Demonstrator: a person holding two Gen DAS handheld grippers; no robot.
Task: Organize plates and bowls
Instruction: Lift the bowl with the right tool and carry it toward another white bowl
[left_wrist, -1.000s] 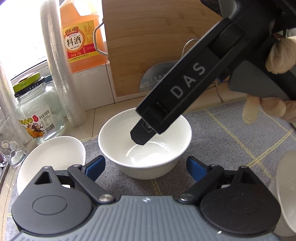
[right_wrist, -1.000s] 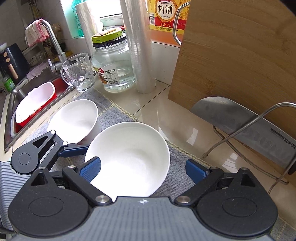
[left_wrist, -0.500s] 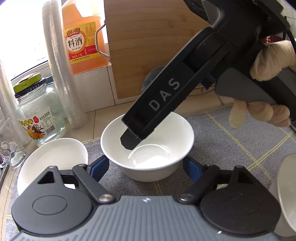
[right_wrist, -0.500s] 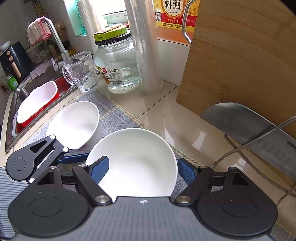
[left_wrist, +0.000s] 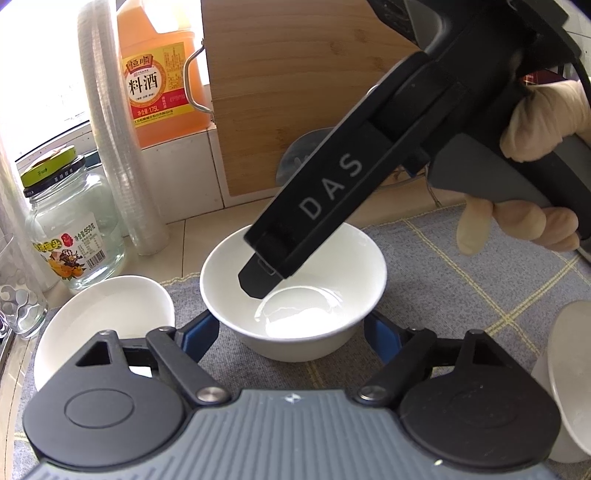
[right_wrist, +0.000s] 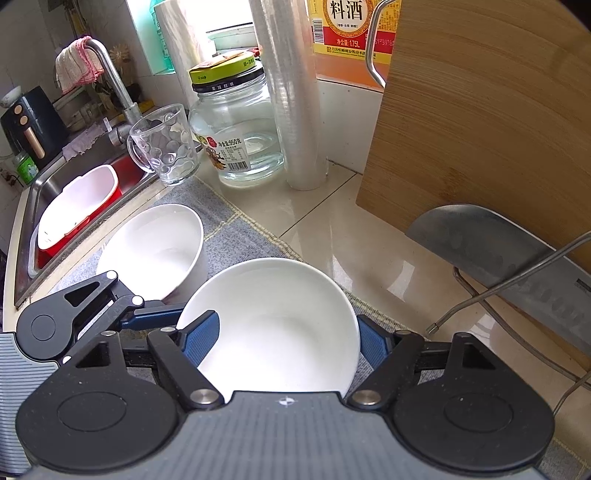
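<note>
A white bowl (left_wrist: 295, 325) (right_wrist: 273, 325) stands on the grey checked mat (left_wrist: 461, 277). My left gripper (left_wrist: 290, 334) is shut on its lower wall, a blue pad against each side; one of its fingers (right_wrist: 155, 319) shows in the right wrist view. My right gripper (right_wrist: 286, 339) comes down from above with its jaws closing. Its near finger (left_wrist: 317, 218) reaches into the bowl and its other pad (right_wrist: 371, 345) sits just outside the rim. I see no squeeze on the wall. A second white bowl (left_wrist: 107, 325) (right_wrist: 155, 251) stands on the mat just beside the first.
White crockery (left_wrist: 569, 369) shows at the right edge. Behind the mat stand a glass jar (right_wrist: 236, 136), a glass mug (right_wrist: 166, 144), stacked plastic cups (left_wrist: 118, 147), a cooking-wine bottle (left_wrist: 159, 74), a bamboo board (right_wrist: 480, 129) and a cleaver (right_wrist: 498, 251). A sink holds a red tub (right_wrist: 74, 214).
Both pairs of jaws have come in around the middle bowl, the right pair by more. The right gripper's finger now reaches lower into the bowl.
</note>
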